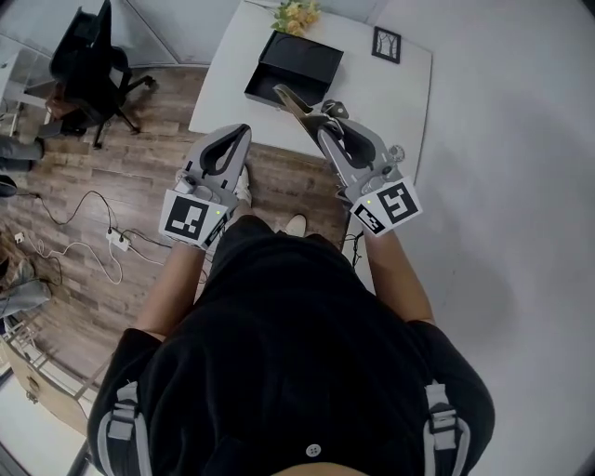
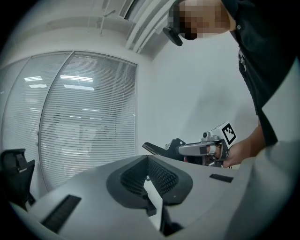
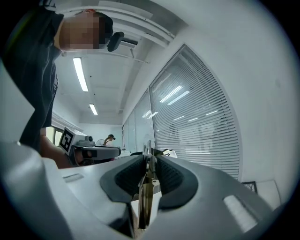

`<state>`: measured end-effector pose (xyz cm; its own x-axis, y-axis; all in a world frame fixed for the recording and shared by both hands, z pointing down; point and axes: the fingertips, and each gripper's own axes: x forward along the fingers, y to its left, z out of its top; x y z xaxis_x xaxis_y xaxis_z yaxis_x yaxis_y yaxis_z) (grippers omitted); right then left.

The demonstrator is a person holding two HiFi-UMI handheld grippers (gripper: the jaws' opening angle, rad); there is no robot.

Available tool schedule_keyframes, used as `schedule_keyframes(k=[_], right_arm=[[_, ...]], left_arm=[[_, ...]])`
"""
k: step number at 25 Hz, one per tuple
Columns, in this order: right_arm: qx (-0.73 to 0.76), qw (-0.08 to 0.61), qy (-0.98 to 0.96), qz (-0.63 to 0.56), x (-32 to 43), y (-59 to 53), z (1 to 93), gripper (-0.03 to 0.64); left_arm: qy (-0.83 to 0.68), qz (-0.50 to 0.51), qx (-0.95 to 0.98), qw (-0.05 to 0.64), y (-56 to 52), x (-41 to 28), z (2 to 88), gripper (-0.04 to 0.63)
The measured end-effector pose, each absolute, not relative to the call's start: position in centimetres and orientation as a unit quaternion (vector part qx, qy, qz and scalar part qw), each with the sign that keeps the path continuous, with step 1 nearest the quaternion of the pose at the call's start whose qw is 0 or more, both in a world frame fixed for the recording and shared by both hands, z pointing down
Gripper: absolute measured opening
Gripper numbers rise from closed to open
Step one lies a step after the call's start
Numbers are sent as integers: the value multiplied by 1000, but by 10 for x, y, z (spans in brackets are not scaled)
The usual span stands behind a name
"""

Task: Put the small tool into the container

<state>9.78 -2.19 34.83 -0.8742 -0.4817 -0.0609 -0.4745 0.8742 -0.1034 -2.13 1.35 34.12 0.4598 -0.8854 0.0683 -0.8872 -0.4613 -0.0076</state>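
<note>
A black open box, the container (image 1: 296,63), lies on the white table (image 1: 228,88) ahead of me. My right gripper (image 1: 325,119) hovers over the table's near edge, just short of the box, and is shut on the small tool (image 1: 290,99), a pliers-like piece with tan handles that sticks out toward the box. In the right gripper view the tool (image 3: 148,180) stands upright, pinched between the dark pads. My left gripper (image 1: 244,132) hangs left of it over the floor, shut with nothing in it; its pads (image 2: 159,176) meet at the tip.
A black office chair (image 1: 93,65) stands at the far left on the wooden floor, with cables and a power strip (image 1: 116,240) nearer. Yellow flowers (image 1: 296,14) and a small framed picture (image 1: 386,44) sit at the table's back. A white wall runs along the right.
</note>
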Motion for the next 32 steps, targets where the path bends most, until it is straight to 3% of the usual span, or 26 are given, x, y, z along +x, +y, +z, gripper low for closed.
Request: schedule_keyframes(k=[18, 32], right_arm=[[-361, -30, 928, -83, 0, -190, 403, 94], [-409, -92, 897, -138, -18, -229, 479, 94]], left_arm=[[-395, 17, 918, 35, -184, -117, 367, 8], [-321, 19, 946, 43, -226, -130, 402, 8]])
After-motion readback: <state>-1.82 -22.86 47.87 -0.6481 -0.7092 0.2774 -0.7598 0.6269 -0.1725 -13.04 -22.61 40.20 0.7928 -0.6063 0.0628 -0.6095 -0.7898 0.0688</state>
